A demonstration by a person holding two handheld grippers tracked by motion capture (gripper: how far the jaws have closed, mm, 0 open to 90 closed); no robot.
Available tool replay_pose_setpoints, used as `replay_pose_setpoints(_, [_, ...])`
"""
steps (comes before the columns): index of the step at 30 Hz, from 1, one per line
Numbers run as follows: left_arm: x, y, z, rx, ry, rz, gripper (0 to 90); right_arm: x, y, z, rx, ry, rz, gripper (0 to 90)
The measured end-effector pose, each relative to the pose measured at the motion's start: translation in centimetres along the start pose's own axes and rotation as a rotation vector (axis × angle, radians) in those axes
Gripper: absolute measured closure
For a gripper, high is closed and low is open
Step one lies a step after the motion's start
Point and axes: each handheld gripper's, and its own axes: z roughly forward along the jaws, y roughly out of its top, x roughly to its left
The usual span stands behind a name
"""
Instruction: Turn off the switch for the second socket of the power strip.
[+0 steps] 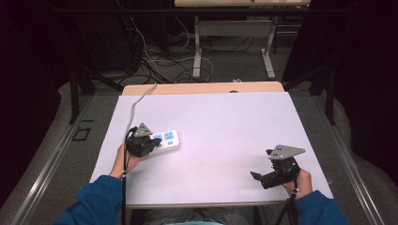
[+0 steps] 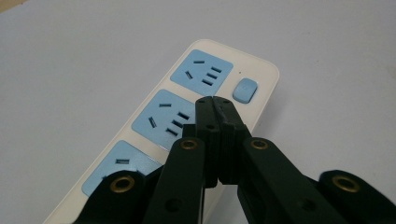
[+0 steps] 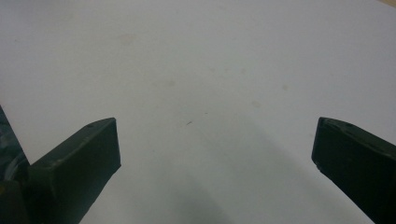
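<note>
Jaws of the left gripper [image 2: 215, 100] are seen pressed flat together with nothing between them, their tips poised over the power strip [image 2: 187, 116]; whether they touch it cannot be told. Jaws of the right gripper [image 3: 215, 154] are spread wide, and only bare white table [image 3: 196, 70] is seen between them.

The power strip [image 1: 166, 139] is laid at the left of the table [image 1: 220, 126], near its front half. A cream body is shown, with three pale blue socket panels in a row and a small blue switch [image 2: 244, 90] at the far end. The nearest socket is partly covered by the left gripper [image 1: 141, 140], and the strip's near end is cut off in the left gripper view. The right gripper [image 1: 277, 171] is held low near the table's front right corner, well apart from the strip.
</note>
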Motion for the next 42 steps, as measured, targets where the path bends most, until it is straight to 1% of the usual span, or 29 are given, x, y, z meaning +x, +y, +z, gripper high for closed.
replay_pose_setpoints(1, [0.04,-0.1,0.01,0.011,0.001,0.001,90.0,0.0,0.0,0.01,-0.001,-0.001,0.0,0.5])
replay_pose_setpoints(6, [0.09,-0.24,0.14,0.003,-0.001,0.008,90.0,0.01,-0.02,0.04,-0.007,0.0,0.0,0.5])
replay_pose_setpoints(7, [0.03,-0.27,0.2,0.003,-0.003,0.005,90.0,0.01,0.0,0.0,-0.001,0.0,0.0,0.5])
replay_pose_setpoints(8, [-0.01,-0.3,0.17,0.01,-0.004,-0.001,90.0,0.02,-0.02,0.04,-0.008,-0.001,0.0,0.5])
replay_pose_setpoints(10, [-0.05,-0.34,0.21,0.008,-0.002,-0.002,90.0,0.02,-0.02,0.04,-0.007,0.0,0.001,0.5])
replay_pose_setpoints(12, [-0.12,-0.32,0.23,0.008,0.005,0.005,90.0,0.03,-0.02,0.06,-0.006,-0.002,0.0,0.5])
replay_pose_setpoints(13, [-0.13,-0.28,0.24,0.008,0.009,0.016,90.0,0.03,-0.02,0.06,-0.006,-0.002,0.0,0.5])
replay_pose_setpoints(18, [-0.3,-0.29,0.28,0.012,0.019,0.02,90.0,0.03,-0.01,0.05,-0.001,-0.002,0.001,0.5])
replay_pose_setpoints(20, [-0.28,-0.38,0.28,0.012,0.014,0.011,90.0,0.03,-0.01,0.05,-0.001,-0.002,0.001,0.5])
replay_pose_setpoints(21, [-0.22,-0.37,0.31,0.004,0.016,0.014,90.0,0.03,-0.02,0.08,-0.006,-0.002,0.001,0.5])
replay_pose_setpoints(25, [-0.26,-0.41,0.31,0.009,0.011,0.006,90.0,0.02,-0.03,0.07,-0.004,-0.003,0.002,0.5])
replay_pose_setpoints(31, [-0.19,-0.48,0.32,0.003,0.012,-0.002,90.0,0.01,-0.04,0.08,-0.004,0.0,-0.001,0.6])
replay_pose_setpoints(33, [-0.23,-0.48,0.33,0.003,0.013,0.0,90.0,0.01,-0.03,0.07,-0.001,0.001,-0.001,0.5])
replay_pose_setpoints(35, [-0.3,-0.51,0.41,-0.007,0.019,0.001,90.0,0.01,-0.03,0.08,0.0,0.001,0.0,0.5])
replay_pose_setpoints(36, [-0.27,-0.51,0.39,-0.005,0.021,0.008,90.0,0.01,-0.03,0.07,0.0,0.001,0.0,0.6])
replay_pose_setpoints(37, [-0.27,-0.51,0.4,-0.005,0.021,0.007,90.0,0.01,-0.03,0.07,0.0,0.001,0.0,0.6])
replay_pose_setpoints(38, [-0.32,-0.54,0.42,-0.008,0.017,-0.003,90.0,0.01,-0.02,0.08,0.0,0.001,0.0,0.6])
replay_pose_setpoints(42, [-0.3,-0.54,0.41,-0.006,0.018,-0.004,90.0,0.01,-0.03,0.08,0.0,0.004,0.0,0.5])
